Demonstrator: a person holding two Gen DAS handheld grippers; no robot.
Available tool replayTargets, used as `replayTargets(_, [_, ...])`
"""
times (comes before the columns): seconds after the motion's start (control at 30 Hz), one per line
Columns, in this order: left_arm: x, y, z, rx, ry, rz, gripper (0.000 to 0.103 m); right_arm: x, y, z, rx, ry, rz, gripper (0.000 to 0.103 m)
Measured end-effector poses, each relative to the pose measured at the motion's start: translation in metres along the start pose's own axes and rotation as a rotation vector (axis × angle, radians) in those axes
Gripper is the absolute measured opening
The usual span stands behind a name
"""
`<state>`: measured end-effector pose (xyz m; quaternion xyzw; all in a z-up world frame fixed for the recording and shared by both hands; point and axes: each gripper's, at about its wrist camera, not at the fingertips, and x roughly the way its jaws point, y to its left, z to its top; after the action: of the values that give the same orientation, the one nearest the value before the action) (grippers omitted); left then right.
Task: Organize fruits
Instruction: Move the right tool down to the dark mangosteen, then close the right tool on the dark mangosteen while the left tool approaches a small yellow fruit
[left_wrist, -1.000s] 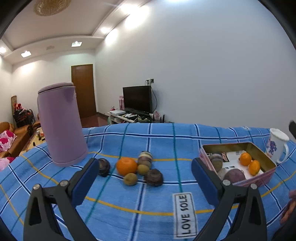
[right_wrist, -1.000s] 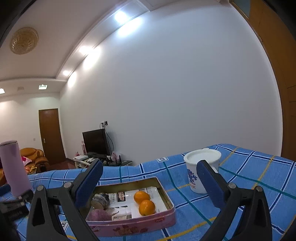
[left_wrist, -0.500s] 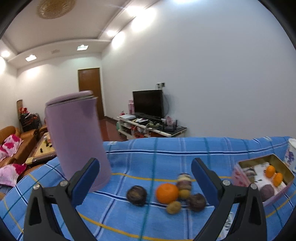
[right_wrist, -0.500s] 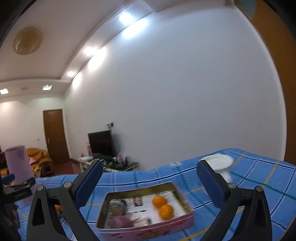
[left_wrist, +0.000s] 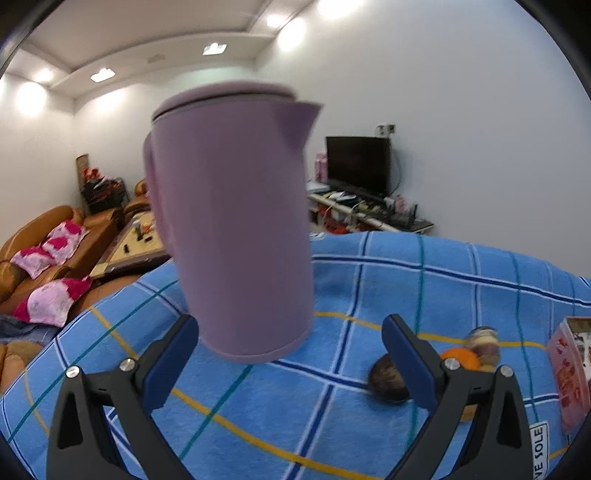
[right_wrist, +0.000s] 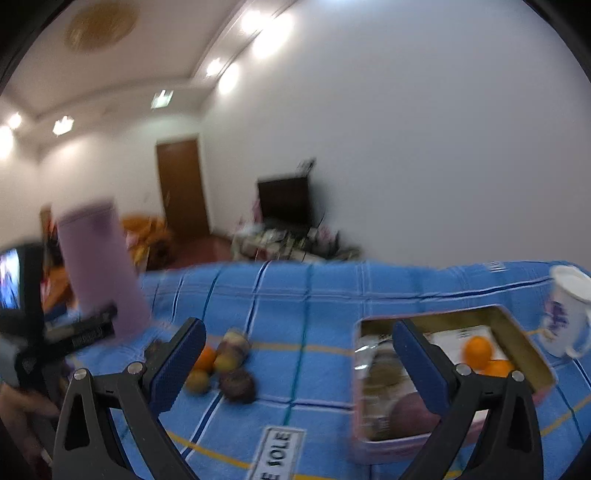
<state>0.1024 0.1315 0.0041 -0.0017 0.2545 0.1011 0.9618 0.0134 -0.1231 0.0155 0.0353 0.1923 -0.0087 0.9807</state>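
Observation:
Several loose fruits lie on the blue checked cloth: a dark round fruit (left_wrist: 388, 380), an orange (left_wrist: 460, 357) and a purple-brown fruit (right_wrist: 237, 383) among them. A pink tin (right_wrist: 532, 345) holds two oranges (right_wrist: 478, 349) and other fruit. My left gripper (left_wrist: 290, 363) is open and empty, close in front of a purple kettle (left_wrist: 236, 221). My right gripper (right_wrist: 299, 365) is open and empty, above the cloth between the fruit pile and the tin.
The purple kettle also shows in the right wrist view (right_wrist: 101, 266), with the left gripper's body (right_wrist: 55, 336) beside it. A white mug (right_wrist: 569, 314) stands right of the tin. A "LOVE SOLE" label (right_wrist: 280, 454) is sewn on the cloth.
My left gripper has swung left and closer to the kettle; the fruits slid to its right. My right gripper has turned left, bringing the fruit pile into view. Both stay open.

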Motion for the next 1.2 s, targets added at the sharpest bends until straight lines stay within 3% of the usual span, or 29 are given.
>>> replayTargets(0.13, [0.007, 0.005, -0.002, -0.012, 0.049, -0.023, 0.102, 0.034, 0.021, -0.008, -0.075, 0.121, 0.073, 0.098])
replayTargets(0.2, [0.009, 0.0, -0.004, 0.019, 0.068, -0.029, 0.102, 0.051, 0.031, -0.013, -0.126, 0.193, 0.09, 0.073])
replayTargets(0.27, [0.01, -0.004, -0.006, 0.041, 0.083, -0.044, 0.102, 0.069, 0.041, -0.018, -0.168, 0.273, 0.116, 0.064])
replayTargets(0.47, [0.01, -0.01, -0.008, 0.057, 0.104, -0.086, 0.102, 0.106, 0.047, -0.03, -0.187, 0.434, 0.144, 0.064])
replayTargets(0.63, [0.006, -0.019, -0.01, 0.098, 0.111, -0.12, 0.101, 0.121, 0.044, -0.038, -0.168, 0.491, 0.136, 0.064])
replayTargets(0.87, [0.009, -0.027, -0.014, 0.126, 0.128, -0.134, 0.101, 0.123, 0.054, -0.039, -0.218, 0.509, 0.163, 0.041])
replayTargets(1.0, [0.009, -0.028, -0.015, 0.134, 0.13, -0.146, 0.1, 0.116, 0.052, -0.037, -0.213, 0.496, 0.147, 0.041])
replayTargets(1.2, [-0.001, -0.045, -0.019, 0.196, 0.11, -0.264, 0.099, 0.064, 0.033, -0.031, -0.18, 0.324, 0.13, 0.041])
